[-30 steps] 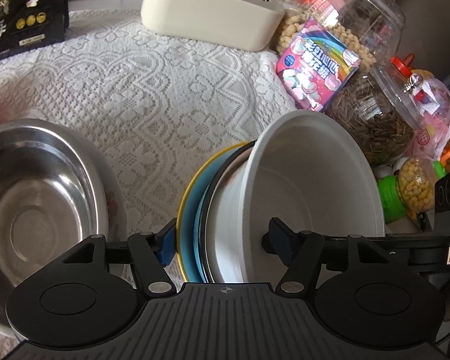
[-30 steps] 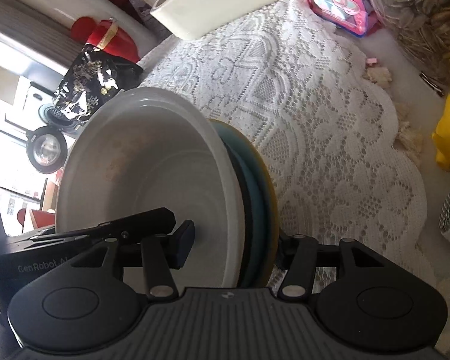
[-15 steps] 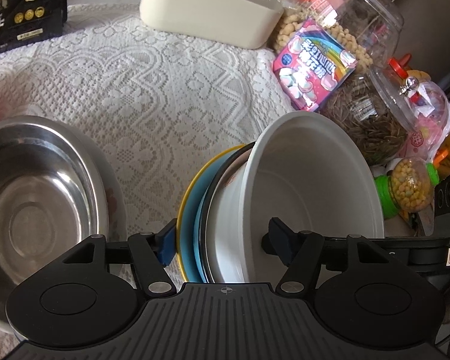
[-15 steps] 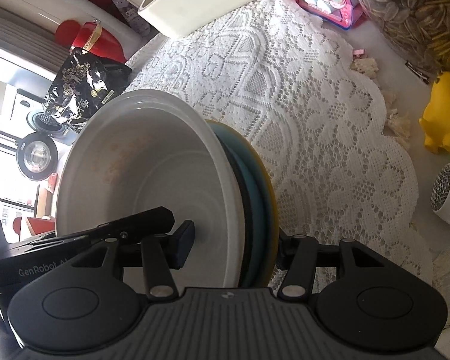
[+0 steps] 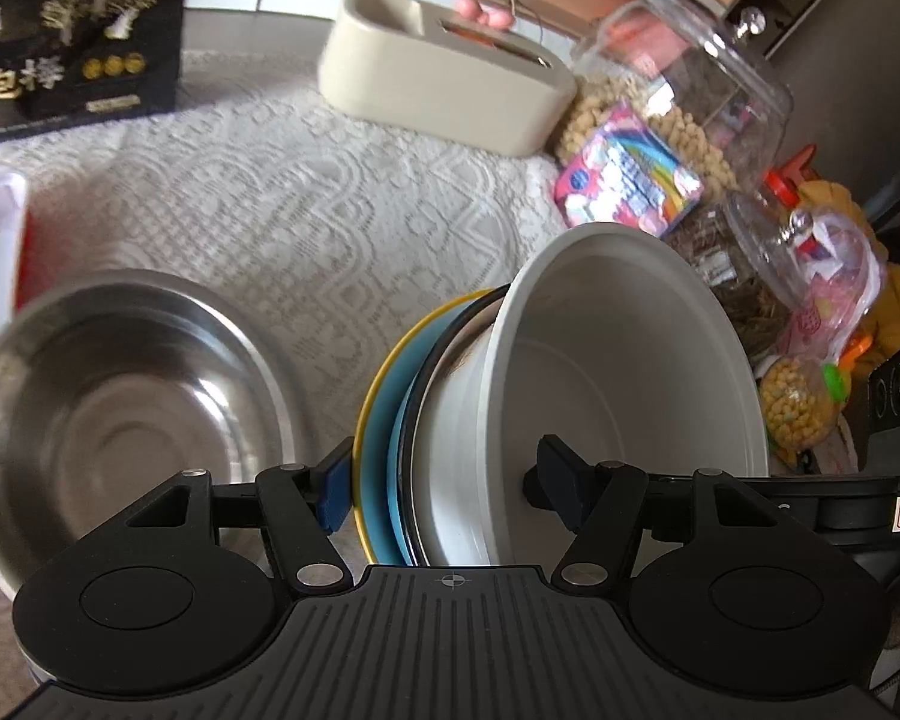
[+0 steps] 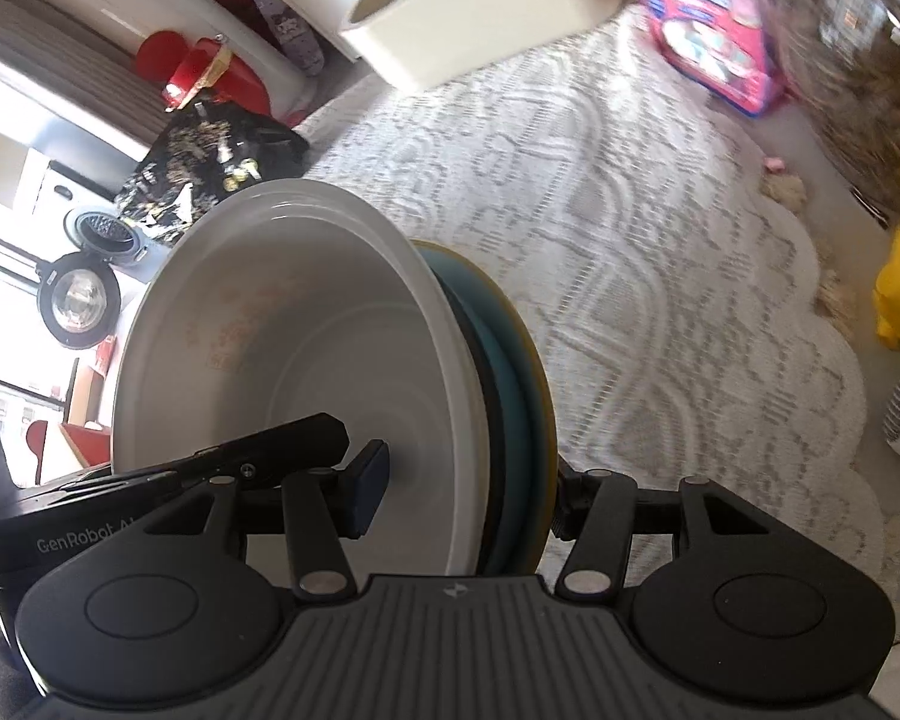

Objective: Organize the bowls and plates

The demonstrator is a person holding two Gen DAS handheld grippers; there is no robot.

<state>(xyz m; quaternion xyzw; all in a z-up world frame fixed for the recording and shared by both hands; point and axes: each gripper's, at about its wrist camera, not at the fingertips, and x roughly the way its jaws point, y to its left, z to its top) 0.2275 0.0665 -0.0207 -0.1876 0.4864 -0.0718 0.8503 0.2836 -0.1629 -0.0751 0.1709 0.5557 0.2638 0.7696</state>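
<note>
1. Between both pairs of jaws, held on edge above the lace cloth (image 5: pixel 306 204), is a nested stack: a white bowl (image 5: pixel 624 372) seated in a dark-rimmed dish, a blue plate (image 5: pixel 399 456) and a yellow plate (image 5: pixel 369 420).
2. Left gripper (image 5: pixel 450 480) pinches the stack, one pad on the yellow plate's back, the other inside the bowl.
3. Right gripper (image 6: pixel 468 486) clamps the same stack from the opposite side, one pad in the bowl, the other behind the plates.
4. Just left of the stack sits a steel bowl (image 5: pixel 120 402), upright on the cloth.
5. Farther off: a cream box (image 5: pixel 444 90), a pink sweet packet (image 5: pixel 627 174) and glass jars (image 5: pixel 690 90) to the right.
6. Risk, as I judge it: the pieces are only nested, so uneven pull by the two hands could let a plate slide out, or the bowl's rim could knock the jars.
</note>
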